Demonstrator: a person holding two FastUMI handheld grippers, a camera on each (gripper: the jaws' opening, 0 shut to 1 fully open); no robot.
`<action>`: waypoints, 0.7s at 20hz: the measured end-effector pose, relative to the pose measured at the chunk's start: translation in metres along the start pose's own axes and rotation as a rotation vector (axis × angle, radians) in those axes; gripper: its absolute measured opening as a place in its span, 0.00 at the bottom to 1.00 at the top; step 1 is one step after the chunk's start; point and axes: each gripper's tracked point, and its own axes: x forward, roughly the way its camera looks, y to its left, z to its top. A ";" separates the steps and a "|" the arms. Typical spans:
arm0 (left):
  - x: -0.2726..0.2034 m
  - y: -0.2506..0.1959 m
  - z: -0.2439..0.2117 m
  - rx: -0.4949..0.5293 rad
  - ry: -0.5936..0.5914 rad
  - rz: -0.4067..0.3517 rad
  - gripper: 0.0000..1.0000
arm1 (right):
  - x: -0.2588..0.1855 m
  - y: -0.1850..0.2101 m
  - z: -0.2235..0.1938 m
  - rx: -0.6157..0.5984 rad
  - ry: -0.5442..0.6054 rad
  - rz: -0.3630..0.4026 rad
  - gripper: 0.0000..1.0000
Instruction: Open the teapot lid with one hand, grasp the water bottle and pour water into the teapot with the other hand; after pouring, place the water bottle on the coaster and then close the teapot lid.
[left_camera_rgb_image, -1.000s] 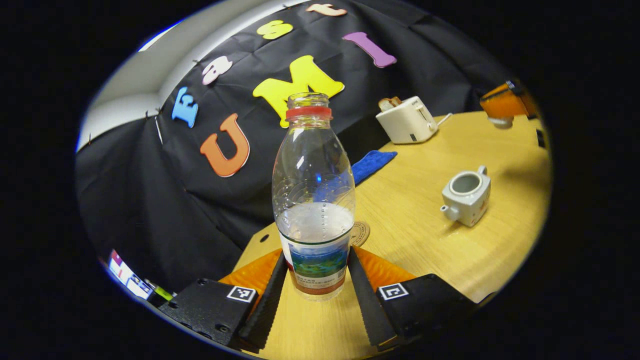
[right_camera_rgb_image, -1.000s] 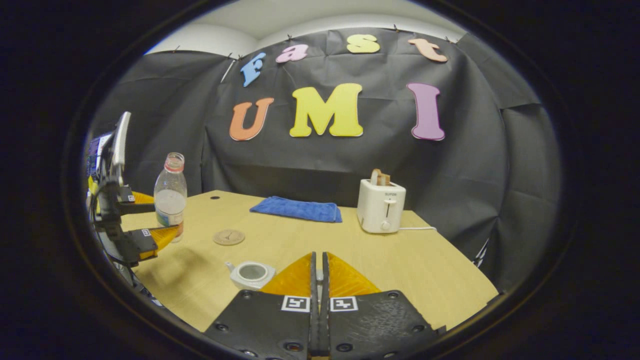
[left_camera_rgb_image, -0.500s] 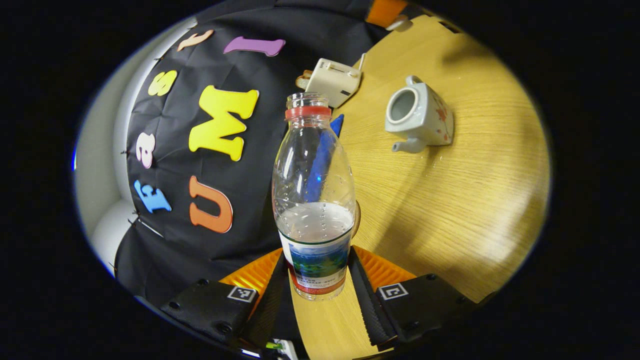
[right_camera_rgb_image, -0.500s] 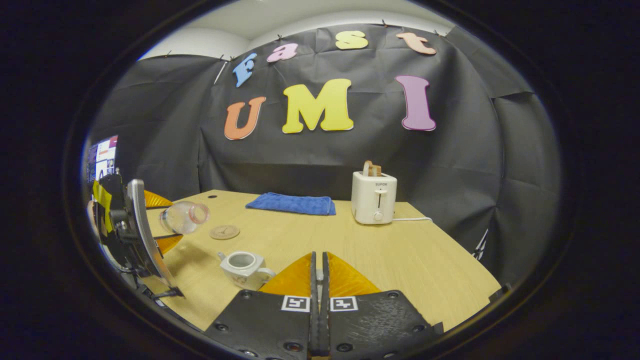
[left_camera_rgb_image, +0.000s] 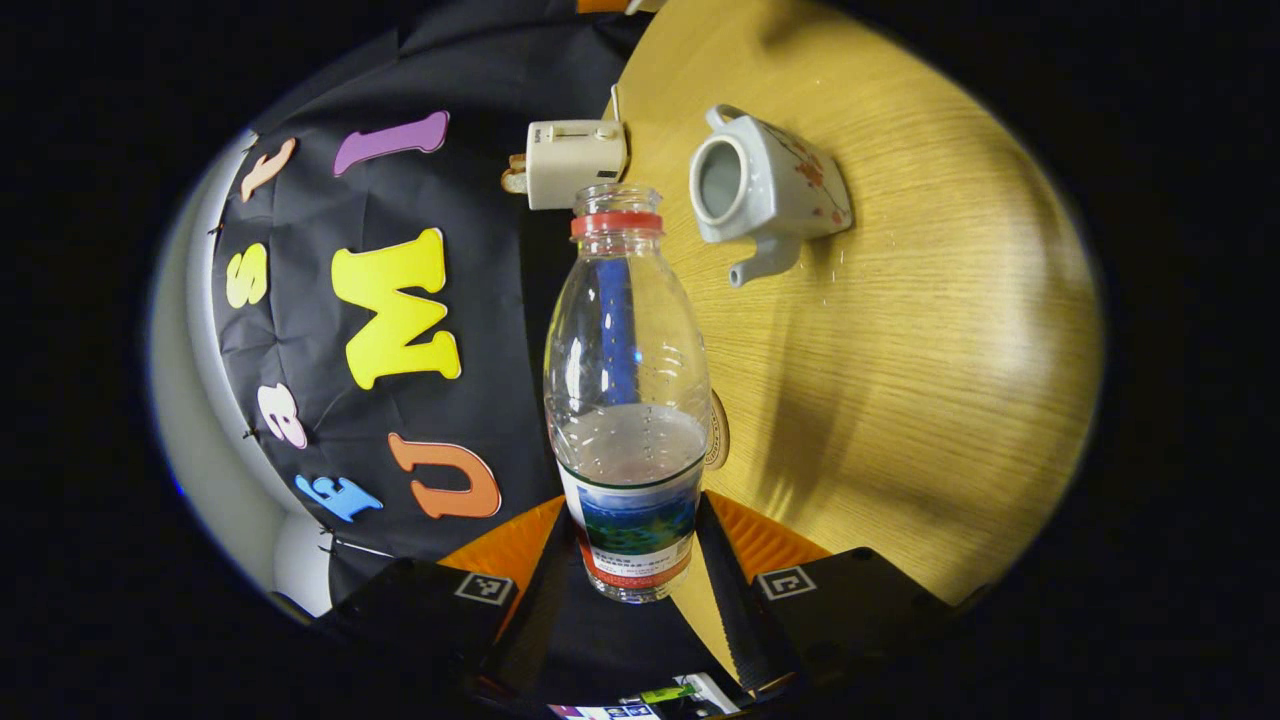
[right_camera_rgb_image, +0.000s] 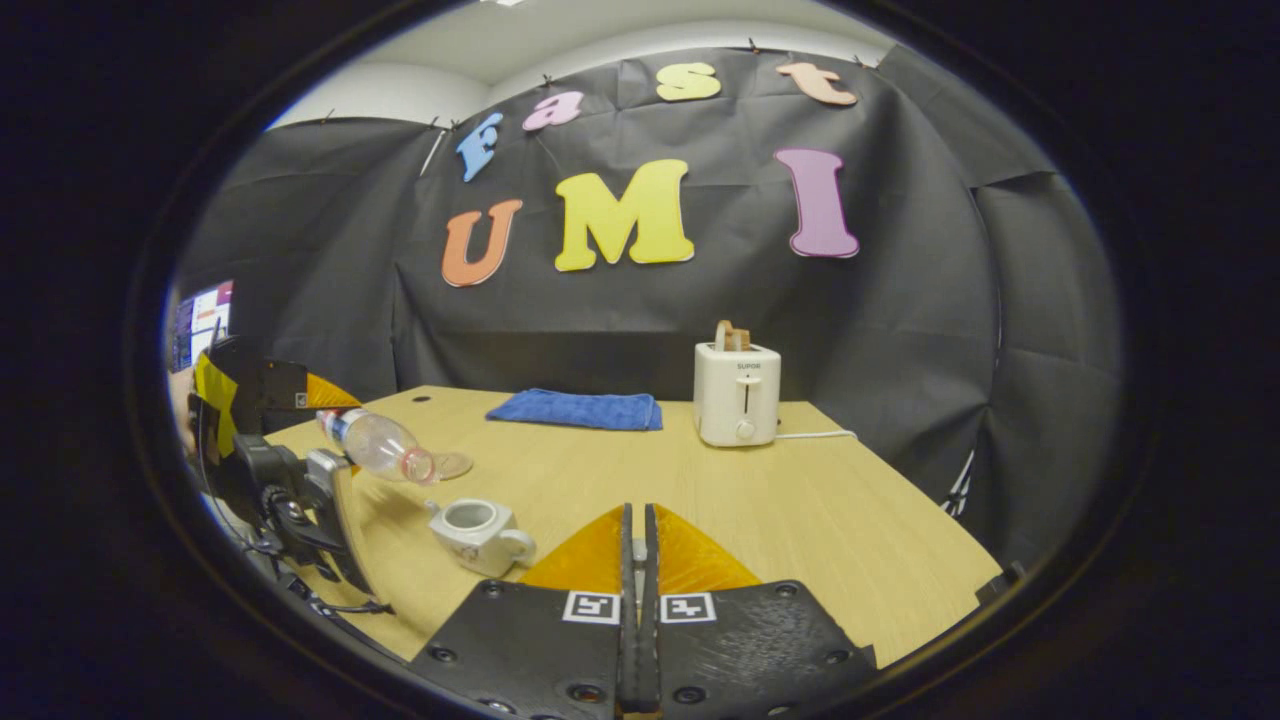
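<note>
L gripper (left_camera_rgb_image: 632, 590): both fingers (left_camera_rgb_image: 545, 610) pressed on the labelled lower part of the water bottle (left_camera_rgb_image: 628, 400), one each side, firm hold. Bottle clear plastic, uncapped, red neck ring, part full. In right gripper view the bottle (right_camera_rgb_image: 380, 446) is tipped near horizontal, mouth pointing down-right twd the teapot (right_camera_rgb_image: 478, 532), mouth just above and left of it, not over the opening. No water stream visible.

Teapot (left_camera_rgb_image: 765, 190) white w/ red floral marks, lid off, opening bare, sits on the wood table (left_camera_rgb_image: 900, 400). Coaster (left_camera_rgb_image: 716, 444) round, flat on table, partly behind bottle; in right gripper view it (right_camera_rgb_image: 452, 465) lies just beyond the bottle mouth.

R gripper (right_camera_rgb_image: 637, 600): fingers closed together, only a thin slit btwn them; can't tell whether anything is pinched there. It's above the table, near side of teapot.

Further back: blue towel (right_camera_rgb_image: 575, 409), white toaster (right_camera_rgb_image: 737, 394) w/ bread in slot, near the wall.
</note>
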 end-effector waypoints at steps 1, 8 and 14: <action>0.002 0.001 0.000 0.019 0.008 -0.004 0.73 | -0.001 -0.001 0.000 0.002 -0.002 0.000 0.00; 0.005 0.014 0.007 0.104 0.033 0.011 0.73 | -0.003 -0.010 -0.001 0.011 -0.007 -0.012 0.00; 0.006 0.021 0.013 0.177 0.038 0.029 0.73 | -0.003 -0.014 -0.001 0.020 -0.005 -0.015 0.00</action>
